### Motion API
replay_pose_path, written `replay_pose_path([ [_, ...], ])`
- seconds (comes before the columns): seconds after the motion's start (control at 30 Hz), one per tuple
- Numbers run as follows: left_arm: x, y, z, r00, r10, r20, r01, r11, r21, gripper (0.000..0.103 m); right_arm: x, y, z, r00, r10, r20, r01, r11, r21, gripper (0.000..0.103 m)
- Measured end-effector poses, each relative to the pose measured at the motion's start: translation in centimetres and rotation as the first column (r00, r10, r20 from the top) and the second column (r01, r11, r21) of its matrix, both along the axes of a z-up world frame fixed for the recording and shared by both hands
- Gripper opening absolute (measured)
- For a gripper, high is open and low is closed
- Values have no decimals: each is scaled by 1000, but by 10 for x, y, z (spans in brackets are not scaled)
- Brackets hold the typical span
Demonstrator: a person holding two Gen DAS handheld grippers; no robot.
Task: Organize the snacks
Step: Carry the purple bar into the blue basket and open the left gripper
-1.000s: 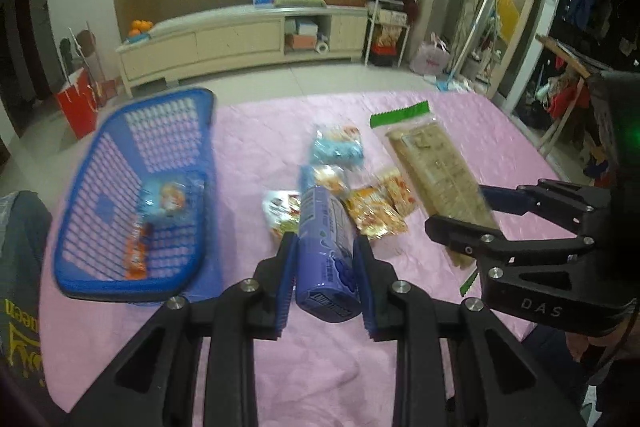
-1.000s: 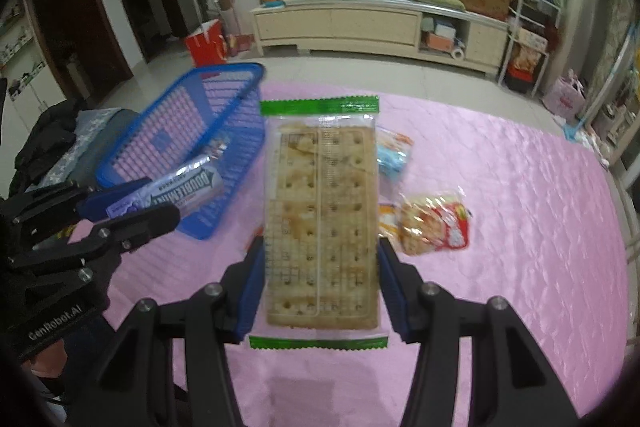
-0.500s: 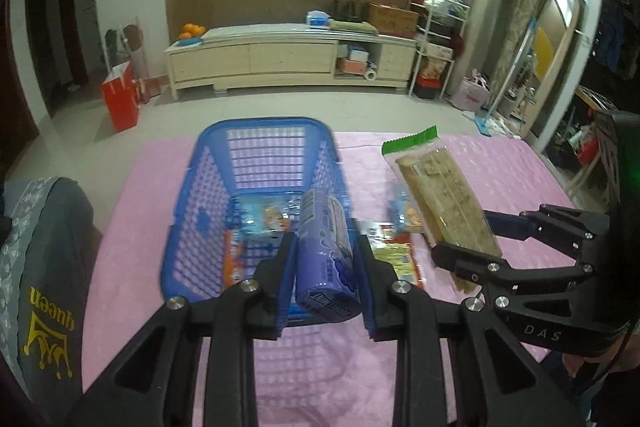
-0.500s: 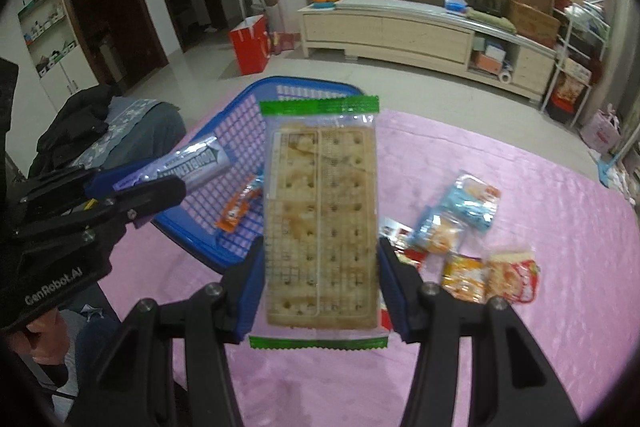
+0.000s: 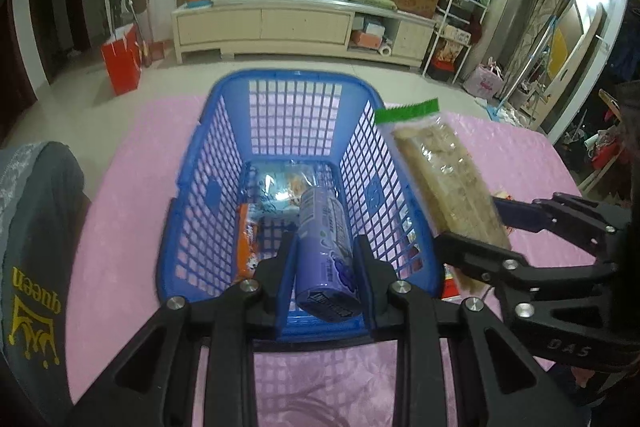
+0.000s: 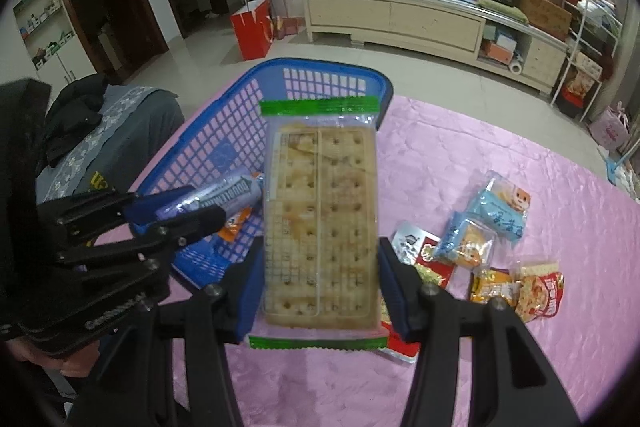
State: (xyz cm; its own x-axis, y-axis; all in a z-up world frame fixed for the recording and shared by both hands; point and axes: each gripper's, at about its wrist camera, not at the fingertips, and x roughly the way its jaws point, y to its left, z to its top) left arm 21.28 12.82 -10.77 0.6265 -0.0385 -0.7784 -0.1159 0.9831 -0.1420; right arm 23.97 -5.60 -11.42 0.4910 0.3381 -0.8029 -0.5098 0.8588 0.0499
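My left gripper (image 5: 324, 267) is shut on a purple snack roll (image 5: 326, 259) and holds it over the near end of the blue basket (image 5: 296, 79). The basket holds an orange packet (image 5: 246, 247) and a light blue packet (image 5: 280, 193). My right gripper (image 6: 320, 291) is shut on a long cracker pack with green ends (image 6: 320, 223), held just right of the basket; it also shows in the left wrist view (image 5: 444, 179). The left gripper and its roll (image 6: 216, 195) show at left in the right wrist view.
Several loose snack packets lie on the pink tablecloth (image 6: 520, 155) right of the basket: a blue one (image 6: 504, 211), orange-red ones (image 6: 536, 291) and a red-silver one (image 6: 420, 251). A grey chair back (image 5: 32, 247) stands at the table's left edge.
Both grippers have swung left with their snacks. The left one now holds the roll over the basket; the cracker pack has come alongside the basket's right wall.
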Motion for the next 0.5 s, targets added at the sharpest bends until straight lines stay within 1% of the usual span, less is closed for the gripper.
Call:
replay_pose_path([
  [0.27, 22, -9, -23, 998, -31, -55, 30, 999, -27, 26, 6, -13, -3, 999, -35, -9, 35, 999, 0, 58],
  [0.5, 27, -16, -30, 996, -49, -80, 46, 998, -41, 27, 6, -21, -3, 999, -40, -13, 40, 999, 5, 58],
])
